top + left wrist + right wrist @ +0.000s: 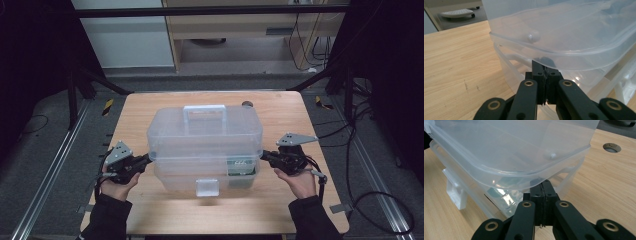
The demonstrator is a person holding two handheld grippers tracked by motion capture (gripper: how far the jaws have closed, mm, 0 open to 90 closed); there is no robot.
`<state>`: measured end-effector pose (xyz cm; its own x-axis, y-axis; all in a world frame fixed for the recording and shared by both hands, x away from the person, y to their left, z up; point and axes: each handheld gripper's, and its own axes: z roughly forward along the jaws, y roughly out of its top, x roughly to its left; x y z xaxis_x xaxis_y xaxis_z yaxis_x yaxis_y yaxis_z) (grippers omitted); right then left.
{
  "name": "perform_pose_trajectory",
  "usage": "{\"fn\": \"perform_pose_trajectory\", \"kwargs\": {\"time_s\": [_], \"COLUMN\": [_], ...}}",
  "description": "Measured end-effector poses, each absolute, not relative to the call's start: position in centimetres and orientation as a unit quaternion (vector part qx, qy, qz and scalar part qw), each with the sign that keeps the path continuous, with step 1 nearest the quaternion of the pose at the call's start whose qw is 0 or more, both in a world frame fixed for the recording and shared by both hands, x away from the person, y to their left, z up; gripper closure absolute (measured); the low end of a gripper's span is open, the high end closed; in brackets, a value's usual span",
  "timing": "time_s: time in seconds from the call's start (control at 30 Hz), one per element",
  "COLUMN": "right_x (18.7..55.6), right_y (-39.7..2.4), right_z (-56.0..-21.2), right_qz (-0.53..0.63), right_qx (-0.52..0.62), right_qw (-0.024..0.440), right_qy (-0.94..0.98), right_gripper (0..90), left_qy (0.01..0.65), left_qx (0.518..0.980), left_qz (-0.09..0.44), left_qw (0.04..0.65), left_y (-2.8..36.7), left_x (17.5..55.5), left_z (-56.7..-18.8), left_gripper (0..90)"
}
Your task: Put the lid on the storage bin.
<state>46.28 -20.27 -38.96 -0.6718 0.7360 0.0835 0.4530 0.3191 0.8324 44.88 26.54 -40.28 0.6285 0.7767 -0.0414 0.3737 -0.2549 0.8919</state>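
Sitting in the middle of the worktop [150,210], the clear plastic box [205,145] looks light, smooth and slippery. The left gripper [145,161] and right gripper [265,156] have jaws pressed together, tucked under the lid rim [564,53], probably the best holding place.

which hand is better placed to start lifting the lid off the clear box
Neither clearly: the left tool and right tool, both shut, sit tucked under the lid rim at opposite ends of the box, so lifting together looks best.

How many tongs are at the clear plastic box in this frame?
2. The left tongs are tucked under the lid rim at the clear plastic storage box's left end; the right tongs are under the rim at its right end.
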Motion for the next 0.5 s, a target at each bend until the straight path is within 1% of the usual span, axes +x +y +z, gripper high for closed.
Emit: {"fn": "perform_pose_trajectory", "kwargs": {"time_s": [0.5], "right_x": [46.1], "right_y": [-20.5], "right_z": [-40.1], "right_qz": [0.423], "right_qx": [0.381], "right_qw": [0.151], "right_qy": [0.808], "right_gripper": [89.8], "left_qy": [0.395], "left_qx": [0.777], "left_qz": [0.201], "left_qw": [0.446], "left_y": [26.9], "left_x": [45.6], "left_z": [-41.4], "left_gripper": [89.2]}}
